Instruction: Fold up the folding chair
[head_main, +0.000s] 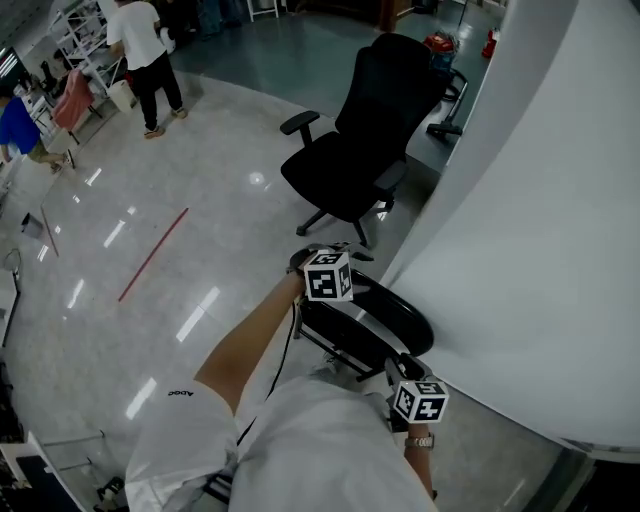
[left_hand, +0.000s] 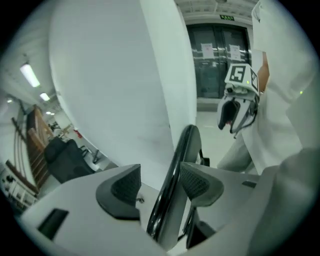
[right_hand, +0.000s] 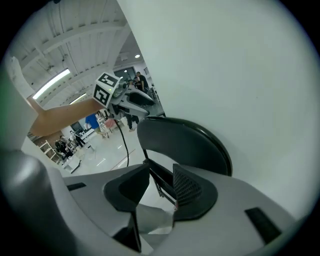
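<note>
The black folding chair stands on the floor against a white curved wall. In the left gripper view its thin black edge runs up between the jaws of my left gripper; there is a gap on the left side, so the jaws are open. In the head view my left gripper is at the chair's far end and my right gripper at its near end. My right gripper is shut on a black frame bar below the chair's rounded panel.
A black office chair stands on the glossy floor behind the folding chair. The white curved wall fills the right side. People and racks are at the far back left. A red line marks the floor.
</note>
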